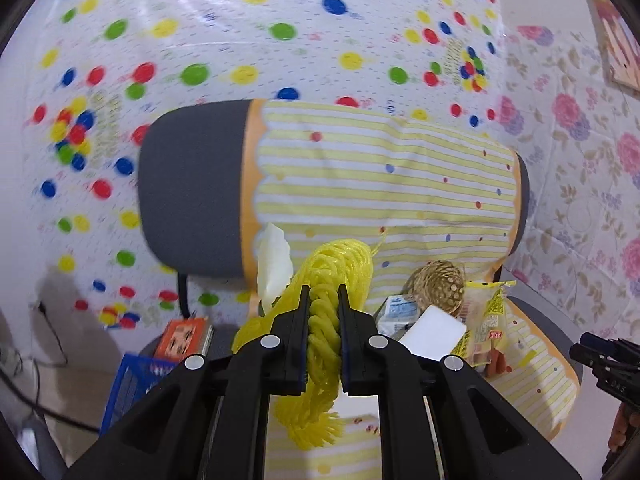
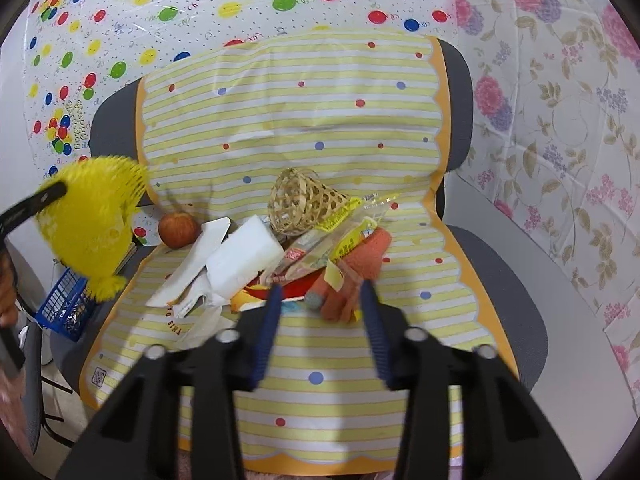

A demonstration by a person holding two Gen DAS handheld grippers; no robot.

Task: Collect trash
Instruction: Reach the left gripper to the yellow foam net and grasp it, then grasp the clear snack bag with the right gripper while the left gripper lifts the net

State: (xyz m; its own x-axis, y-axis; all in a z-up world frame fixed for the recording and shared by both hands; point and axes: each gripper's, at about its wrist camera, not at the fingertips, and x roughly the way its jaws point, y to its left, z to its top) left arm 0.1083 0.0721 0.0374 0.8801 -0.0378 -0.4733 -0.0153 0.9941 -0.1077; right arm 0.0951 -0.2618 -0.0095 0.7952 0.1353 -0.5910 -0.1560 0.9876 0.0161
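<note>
My left gripper is shut on a yellow foam fruit net and holds it in the air left of the chair; the net also shows in the right wrist view. My right gripper is open and empty, just above an orange glove on the seat. A trash pile lies on the striped cloth: a white foam block, a torn white carton, a woven bamboo cone, snack wrappers and an apple.
A grey office chair carries the cloth. A blue basket stands on the floor left of the chair, with an orange box beside it. Patterned sheets cover the walls.
</note>
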